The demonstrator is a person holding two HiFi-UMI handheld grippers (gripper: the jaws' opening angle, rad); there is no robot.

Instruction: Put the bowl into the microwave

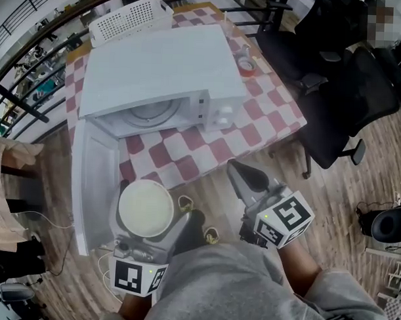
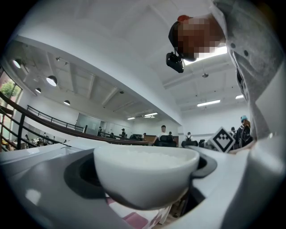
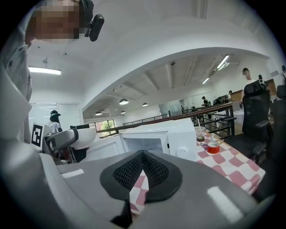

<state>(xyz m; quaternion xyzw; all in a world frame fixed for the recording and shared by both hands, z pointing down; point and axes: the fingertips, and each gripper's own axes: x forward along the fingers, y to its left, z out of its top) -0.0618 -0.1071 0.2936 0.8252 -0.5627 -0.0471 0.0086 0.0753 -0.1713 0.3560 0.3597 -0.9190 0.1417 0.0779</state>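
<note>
While the checkered table (image 1: 187,159) stands on wood floor (image 1: 378,152), left gripper (image 1: 156,204) pinches the bowl (image 1: 145,208) — right gripper (image 1: 238,172) jaws pressed together.

1. The round glossy bowl (image 1: 145,207) is seen in plain white.
2. The boxy microwave (image 1: 161,69) and its open door (image 1: 91,178) are finished in white.
3. The cloth-covered counter (image 1: 187,159) is patterned in red-and-white checks.
4. The plank floor (image 1: 330,193) is grained brown.
5. The office chairs (image 1: 347,102) are coloured black.
</note>
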